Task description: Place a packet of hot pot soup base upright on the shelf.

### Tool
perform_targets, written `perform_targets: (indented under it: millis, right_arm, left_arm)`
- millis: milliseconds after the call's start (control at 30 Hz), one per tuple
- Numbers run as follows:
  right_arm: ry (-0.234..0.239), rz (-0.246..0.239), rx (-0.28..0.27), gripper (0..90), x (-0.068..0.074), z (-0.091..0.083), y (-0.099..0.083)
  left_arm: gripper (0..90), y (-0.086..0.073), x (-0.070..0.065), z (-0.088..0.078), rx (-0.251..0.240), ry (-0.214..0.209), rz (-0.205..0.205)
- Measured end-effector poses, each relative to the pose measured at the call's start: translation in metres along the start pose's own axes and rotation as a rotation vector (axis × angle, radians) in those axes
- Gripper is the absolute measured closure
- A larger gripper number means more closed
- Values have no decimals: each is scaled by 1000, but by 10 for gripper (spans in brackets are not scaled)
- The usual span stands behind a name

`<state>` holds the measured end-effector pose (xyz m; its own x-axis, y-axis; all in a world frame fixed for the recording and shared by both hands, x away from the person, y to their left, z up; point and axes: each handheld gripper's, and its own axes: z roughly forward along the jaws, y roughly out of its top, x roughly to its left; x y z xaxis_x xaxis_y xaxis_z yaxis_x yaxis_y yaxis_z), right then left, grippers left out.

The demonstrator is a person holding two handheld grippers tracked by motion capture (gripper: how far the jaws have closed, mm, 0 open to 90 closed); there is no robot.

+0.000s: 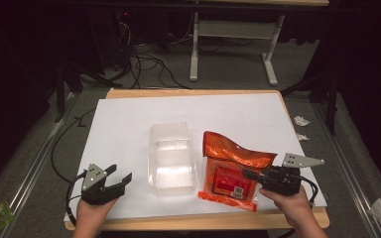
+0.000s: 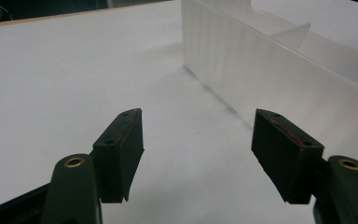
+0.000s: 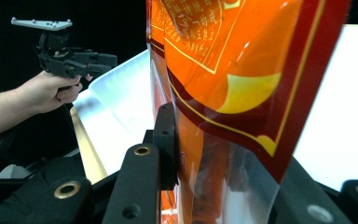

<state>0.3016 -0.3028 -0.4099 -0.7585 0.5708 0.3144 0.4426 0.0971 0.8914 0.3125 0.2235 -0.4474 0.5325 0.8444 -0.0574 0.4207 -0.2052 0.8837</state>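
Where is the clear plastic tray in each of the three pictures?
High view: the tray is at the centre of the white sheet, left of the orange bag.
Left gripper view: upper right, its long wall past the tongs.
Right gripper view: I cannot make it out.
Shared landmark: the white sheet.

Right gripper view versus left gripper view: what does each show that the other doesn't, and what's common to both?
Right gripper view: the right claw shut on the orange snack bag, whose printed face and clear lower edge sit between the pads, and farther off the other hand holding its claw.

Left gripper view: the left claw open with nothing between its pads, low over the sheet, and the side wall of the clear plastic container with a divider inside.

Both: the white sheet covering the table.
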Motion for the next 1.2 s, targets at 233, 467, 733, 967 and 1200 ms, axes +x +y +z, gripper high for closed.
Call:
perform_targets:
  millis: [233, 467, 733, 967, 1200]
  right_arm:
    - [-24, -30, -10, 723, 10, -4, 8]
    - [-137, -44, -98, 723, 18, -16, 21]
    - [-272, -71, -187, 723, 33, -12, 36]
    - [-322, -73, -228, 723, 42, 3, 49]
    - [-342, -96, -252, 723, 54, 23, 62]
  left_arm:
    - [344, -1, 5, -3, -21, 0, -32]
    - [341, 0, 2, -3, -27, -12, 0]
    - [324, 0, -1, -4, -31, -26, 27]
    - [314, 1, -2, -4, -34, -29, 44]
    - [312, 1, -1, -6, -43, -34, 39]
